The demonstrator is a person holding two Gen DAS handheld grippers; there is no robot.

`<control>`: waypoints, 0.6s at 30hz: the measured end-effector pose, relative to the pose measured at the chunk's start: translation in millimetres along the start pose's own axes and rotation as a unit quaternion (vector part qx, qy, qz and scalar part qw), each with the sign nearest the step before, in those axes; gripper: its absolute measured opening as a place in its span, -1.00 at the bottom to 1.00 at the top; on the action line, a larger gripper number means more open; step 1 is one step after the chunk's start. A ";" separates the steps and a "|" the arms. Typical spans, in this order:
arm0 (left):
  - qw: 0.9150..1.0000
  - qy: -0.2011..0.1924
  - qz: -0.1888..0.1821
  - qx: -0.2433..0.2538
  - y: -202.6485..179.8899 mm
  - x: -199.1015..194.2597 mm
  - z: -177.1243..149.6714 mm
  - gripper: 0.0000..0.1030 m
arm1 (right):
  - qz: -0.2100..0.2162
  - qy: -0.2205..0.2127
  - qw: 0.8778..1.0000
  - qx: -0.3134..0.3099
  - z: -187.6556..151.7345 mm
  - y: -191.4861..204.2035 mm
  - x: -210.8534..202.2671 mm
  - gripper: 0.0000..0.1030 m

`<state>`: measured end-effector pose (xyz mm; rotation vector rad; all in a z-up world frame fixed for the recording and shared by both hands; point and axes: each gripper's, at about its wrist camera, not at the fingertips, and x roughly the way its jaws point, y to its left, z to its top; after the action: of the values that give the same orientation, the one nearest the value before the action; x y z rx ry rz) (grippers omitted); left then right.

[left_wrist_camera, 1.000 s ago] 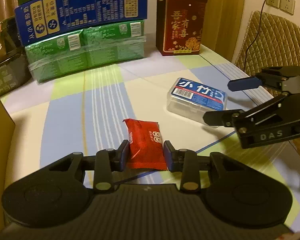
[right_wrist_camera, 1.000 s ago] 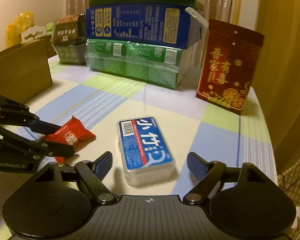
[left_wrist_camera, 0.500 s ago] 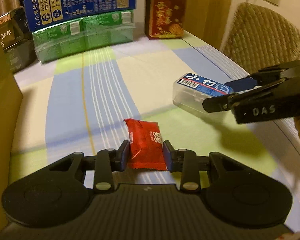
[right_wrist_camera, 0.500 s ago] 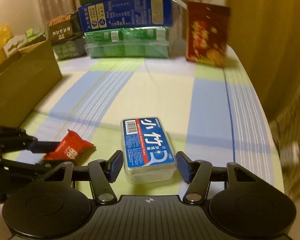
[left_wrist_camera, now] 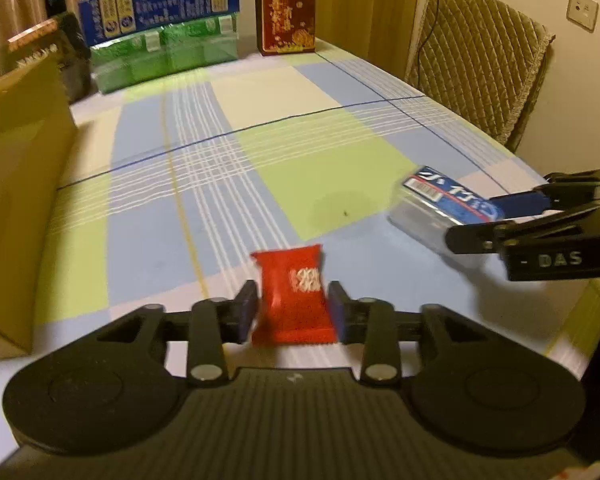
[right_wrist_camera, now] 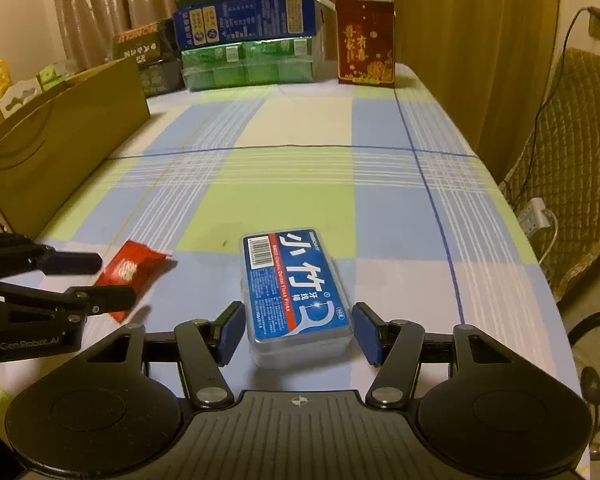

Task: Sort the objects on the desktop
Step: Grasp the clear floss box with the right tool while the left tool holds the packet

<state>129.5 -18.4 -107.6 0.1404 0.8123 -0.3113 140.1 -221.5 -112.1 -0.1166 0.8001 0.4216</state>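
My left gripper (left_wrist_camera: 293, 312) is shut on a red snack packet (left_wrist_camera: 294, 294) and holds it above the checked tablecloth; both also show in the right wrist view, gripper (right_wrist_camera: 100, 280) and packet (right_wrist_camera: 130, 270). My right gripper (right_wrist_camera: 299, 330) is shut on a clear floss-pick box with a blue label (right_wrist_camera: 294, 292), held off the table. That box (left_wrist_camera: 446, 204) and the right gripper (left_wrist_camera: 500, 218) appear at the right of the left wrist view.
A brown cardboard box (right_wrist_camera: 60, 136) stands along the left side of the table (right_wrist_camera: 300, 184). Stacked green and blue cartons (right_wrist_camera: 248, 40) and a red gift box (right_wrist_camera: 365, 42) stand at the far end. A padded chair (left_wrist_camera: 480, 60) is at the right.
Both grippers have pulled back toward the near end of the table, carrying their objects. The right gripper's fingers closed from wide open onto the floss box.
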 end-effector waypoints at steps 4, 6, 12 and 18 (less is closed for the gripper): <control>1.000 -0.018 0.012 0.011 -5.9 -5.6 -6.7 -0.12 | -0.002 -0.014 1.000 -0.018 -1.1 3.8 0.0 0.22; 0.999 -0.029 0.016 0.019 -8.3 -6.2 -7.0 -0.12 | -0.006 -0.018 0.999 -0.028 -3.0 6.5 1.7 0.28; 0.999 -0.031 0.012 0.012 -7.9 5.7 -2.7 -0.12 | -0.005 -0.016 0.999 -0.049 -6.5 10.0 11.4 0.31; 1.000 -0.026 0.013 0.006 -5.9 14.8 -4.1 -0.13 | -0.006 -0.018 0.999 -0.045 -5.0 8.7 16.0 0.31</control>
<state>134.3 -26.3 -121.2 0.1527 0.7565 -0.2939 143.1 -209.7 -126.5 -0.1980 0.7453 0.4475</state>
